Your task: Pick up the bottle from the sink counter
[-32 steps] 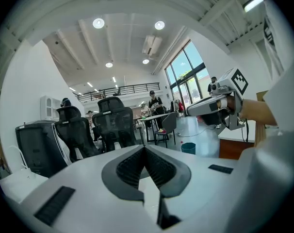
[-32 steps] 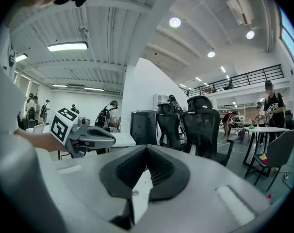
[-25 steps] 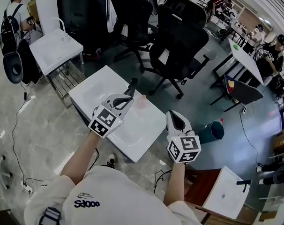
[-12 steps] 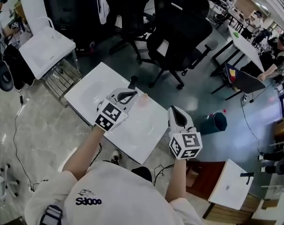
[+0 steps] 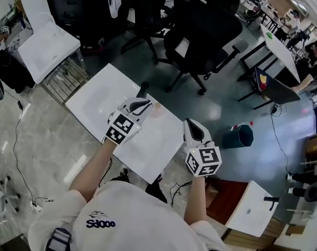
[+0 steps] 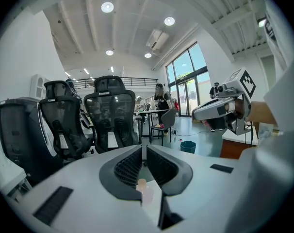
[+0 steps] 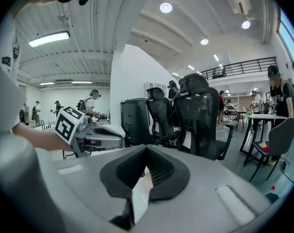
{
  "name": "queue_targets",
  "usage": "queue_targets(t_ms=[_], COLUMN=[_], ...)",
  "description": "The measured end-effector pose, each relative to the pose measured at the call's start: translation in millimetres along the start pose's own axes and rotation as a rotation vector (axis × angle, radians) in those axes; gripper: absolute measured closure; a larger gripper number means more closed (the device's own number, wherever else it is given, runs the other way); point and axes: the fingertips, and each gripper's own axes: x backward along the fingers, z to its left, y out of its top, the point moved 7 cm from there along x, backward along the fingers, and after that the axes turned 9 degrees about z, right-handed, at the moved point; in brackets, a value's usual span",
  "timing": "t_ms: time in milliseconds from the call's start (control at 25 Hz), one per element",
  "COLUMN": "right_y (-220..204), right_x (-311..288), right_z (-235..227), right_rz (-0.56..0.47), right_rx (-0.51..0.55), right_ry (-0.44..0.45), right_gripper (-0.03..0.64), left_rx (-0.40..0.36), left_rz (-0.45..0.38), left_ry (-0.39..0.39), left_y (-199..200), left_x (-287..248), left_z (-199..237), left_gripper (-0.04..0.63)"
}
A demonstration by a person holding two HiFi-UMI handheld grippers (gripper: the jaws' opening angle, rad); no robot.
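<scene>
A small pale pink bottle (image 5: 157, 109) stands on the white sink counter (image 5: 95, 101), just right of the black faucet (image 5: 143, 89). My left gripper (image 5: 146, 105) hovers over the counter with its tips just short of the bottle. Its jaws are opening, a narrow slit showing between them. In the left gripper view the bottle (image 6: 146, 192) sits ahead and below the left gripper (image 6: 144, 161), with nothing pinched. My right gripper (image 5: 189, 123) hangs off the counter's right edge. In its own view the right gripper (image 7: 147, 152) has its tips together and holds nothing.
Black office chairs (image 5: 200, 30) crowd the floor behind the counter. A second white sink unit (image 5: 46, 43) stands at the far left, a teal bin (image 5: 242, 135) at the right, a white table (image 5: 250, 210) at the lower right. Cables (image 5: 17, 140) trail on the floor at the left.
The head view has drifted, so the counter sits a little higher and further left. Both grippers keep nearly the same places relative to the counter and bottle.
</scene>
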Motion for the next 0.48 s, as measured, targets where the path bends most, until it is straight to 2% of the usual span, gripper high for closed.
queue_targets(t_ms=[240, 480], right_y=[-18.2, -33.0], right_x=[-14.3, -23.2], right_z=[-19.1, -34.8], right_rz=[0.051, 0.098], right_rx=[-0.001, -0.024], right_ry=[0.068, 0.109], right_gripper=[0.607, 0.607], left_rx=[0.045, 0.085], left_rz=[0.074, 0.141], left_ry=[0.033, 0.034], left_y=[-19.4, -41.0], left_x=[-35.2, -62.6], left_z=[-7.2, -11.0], left_gripper=[0.529, 0.486])
